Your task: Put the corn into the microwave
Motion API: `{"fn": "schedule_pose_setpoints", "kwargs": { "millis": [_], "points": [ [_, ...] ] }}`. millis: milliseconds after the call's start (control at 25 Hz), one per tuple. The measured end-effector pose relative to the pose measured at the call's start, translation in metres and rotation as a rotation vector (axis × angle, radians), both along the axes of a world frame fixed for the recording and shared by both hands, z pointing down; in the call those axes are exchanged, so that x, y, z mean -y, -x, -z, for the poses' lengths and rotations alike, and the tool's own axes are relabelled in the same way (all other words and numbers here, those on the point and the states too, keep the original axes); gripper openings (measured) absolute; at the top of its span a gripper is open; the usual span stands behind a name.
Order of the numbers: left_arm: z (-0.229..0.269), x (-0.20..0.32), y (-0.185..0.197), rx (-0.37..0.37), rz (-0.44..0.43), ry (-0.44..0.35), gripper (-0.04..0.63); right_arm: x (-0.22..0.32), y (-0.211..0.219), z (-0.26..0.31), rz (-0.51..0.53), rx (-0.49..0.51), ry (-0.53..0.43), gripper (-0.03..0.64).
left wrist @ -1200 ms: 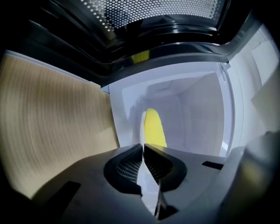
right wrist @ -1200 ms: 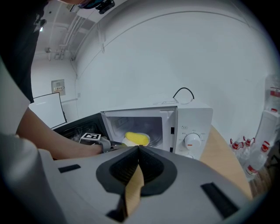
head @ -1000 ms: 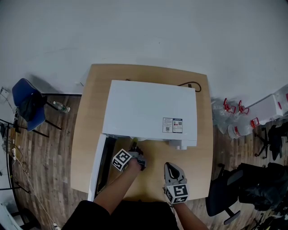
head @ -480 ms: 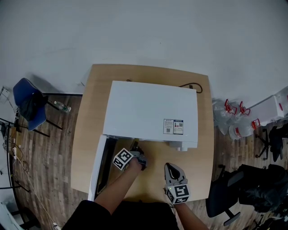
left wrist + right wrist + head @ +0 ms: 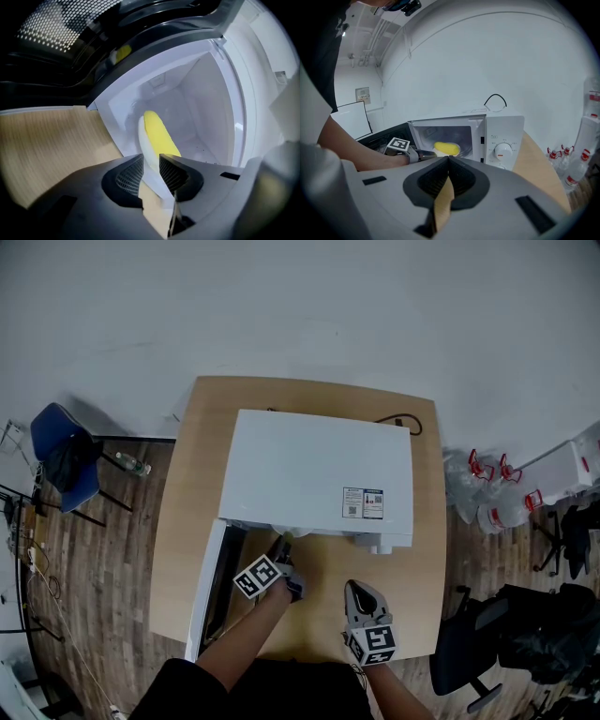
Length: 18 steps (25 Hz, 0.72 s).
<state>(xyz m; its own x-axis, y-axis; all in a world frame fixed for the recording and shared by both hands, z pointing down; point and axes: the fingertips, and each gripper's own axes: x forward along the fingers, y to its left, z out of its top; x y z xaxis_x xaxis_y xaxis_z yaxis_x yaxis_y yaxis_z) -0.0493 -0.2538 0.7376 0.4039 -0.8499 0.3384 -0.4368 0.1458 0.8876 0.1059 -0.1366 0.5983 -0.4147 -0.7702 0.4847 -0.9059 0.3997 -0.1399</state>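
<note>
A yellow corn cob (image 5: pixel 159 133) lies on a white plate (image 5: pixel 142 140) inside the open white microwave (image 5: pixel 319 470). My left gripper (image 5: pixel 151 171) reaches into the oven mouth. Its jaws are opening, and the plate's near rim still stands between the pads, no longer pinched. From above, the left gripper (image 5: pixel 283 547) sits at the oven's front edge. The right gripper (image 5: pixel 357 591) hovers over the table in front of the control panel, shut and empty. The right gripper view also takes in the corn (image 5: pixel 446 148) and the left gripper (image 5: pixel 425 153).
The microwave door (image 5: pixel 208 587) hangs open to the left, over the table's (image 5: pixel 422 568) front left corner. A black cable (image 5: pixel 398 418) lies behind the oven. A blue chair (image 5: pixel 58 456) stands left, a black office chair (image 5: pixel 469 643) and water bottles (image 5: pixel 487 493) right.
The left gripper has rolled a little and edged toward the microwave mouth. The right gripper has stayed where it was.
</note>
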Motion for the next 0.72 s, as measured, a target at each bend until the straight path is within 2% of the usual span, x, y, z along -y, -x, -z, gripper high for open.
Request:
{"fn": "schedule_pose_setpoints", "kwargs": {
  "millis": [160, 560, 720],
  "points": [
    [0.001, -0.003, -0.002, 0.031, -0.032, -0.006, 0.098, -0.004, 0.002, 0.000, 0.000, 0.005, 0.000, 0.060],
    [-0.006, 0.013, -0.013, 0.007, -0.078, 0.045, 0.101, -0.013, -0.005, 0.004, -0.020, 0.010, -0.006, 0.060],
    [-0.006, 0.002, -0.010, 0.039, -0.091, 0.047, 0.111, -0.013, -0.009, 0.005, -0.029, 0.015, -0.010, 0.060]
  ]
}}
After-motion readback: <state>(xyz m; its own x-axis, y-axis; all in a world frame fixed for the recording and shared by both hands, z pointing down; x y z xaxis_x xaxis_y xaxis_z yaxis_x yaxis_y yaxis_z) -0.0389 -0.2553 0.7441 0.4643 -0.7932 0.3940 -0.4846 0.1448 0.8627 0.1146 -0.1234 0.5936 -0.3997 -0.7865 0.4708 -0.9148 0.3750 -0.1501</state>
